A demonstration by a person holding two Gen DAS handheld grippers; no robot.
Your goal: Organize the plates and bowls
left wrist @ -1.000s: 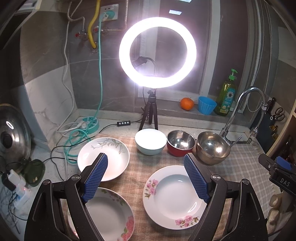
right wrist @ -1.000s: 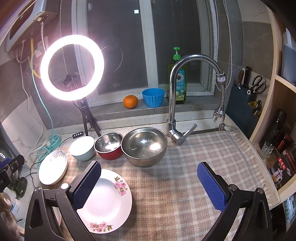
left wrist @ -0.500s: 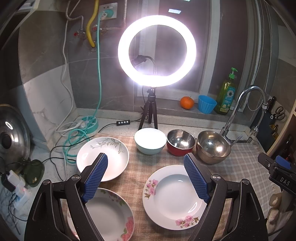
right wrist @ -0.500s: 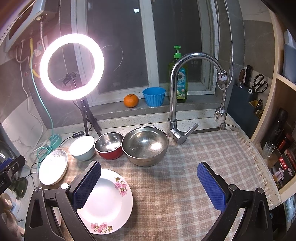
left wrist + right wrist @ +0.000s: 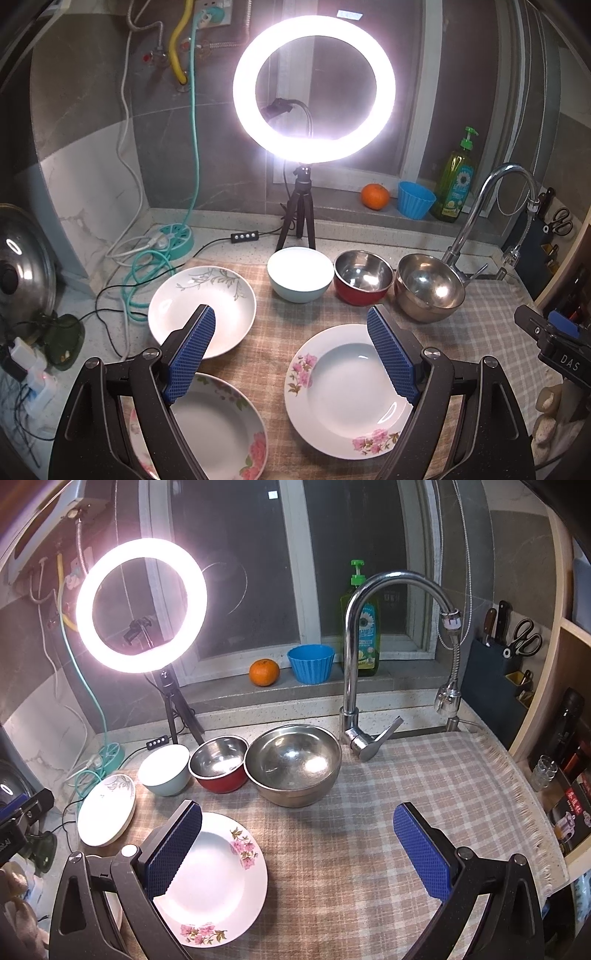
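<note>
Nothing moved in the last second.
Left tool (image 5: 291,350) and right tool (image 5: 297,853) hover spread, empty (plates and bowls untouched); sorting not begun.

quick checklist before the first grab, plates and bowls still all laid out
1. Left gripper jaws open, nothing held: ok.
2. Right gripper jaws open, nothing held: ok.
3. Three plates lie flat and apart: leaf-pattern plate, pink-flower plate, near-left floral plate: ok.
4. Bowls upright in a row: white bowl, red bowl, large steel bowl: ok.
5. Whether neighbouring bowls touch: cannot tell.
6. Bare checked cloth at right to stack on: ok.
</note>
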